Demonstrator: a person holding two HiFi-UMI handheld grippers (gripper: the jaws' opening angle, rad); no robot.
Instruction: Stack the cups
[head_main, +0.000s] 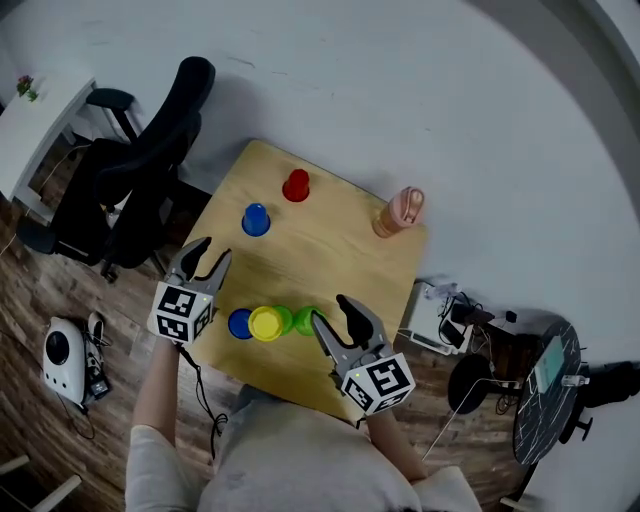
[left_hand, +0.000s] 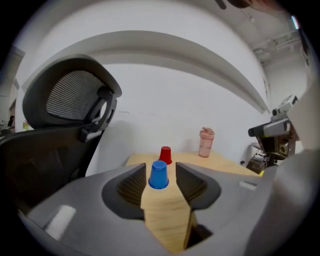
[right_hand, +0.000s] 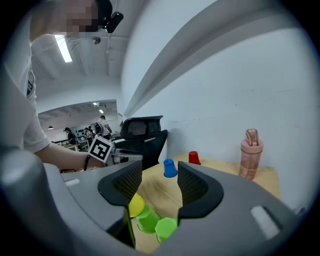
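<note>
On the wooden table (head_main: 330, 250) a red cup (head_main: 296, 186) and a blue cup (head_main: 256, 220) stand upside down toward the far left. A tight row of cups sits near the front edge: a second blue cup (head_main: 239, 323), a yellow cup (head_main: 266, 323) and two green cups (head_main: 306, 320). My left gripper (head_main: 214, 252) hovers open at the left edge, between the far blue cup (left_hand: 158, 175) and the row, holding nothing. My right gripper (head_main: 332, 310) is open right beside the green end of the row, with the yellow cup (right_hand: 135, 205) and green cups (right_hand: 166, 229) just below its jaws.
A pink bottle (head_main: 400, 212) stands at the table's far right corner. A black office chair (head_main: 140, 180) is close to the left side. On the floor are a white device (head_main: 60, 350) at left and a box and a black round stand (head_main: 545, 385) at right.
</note>
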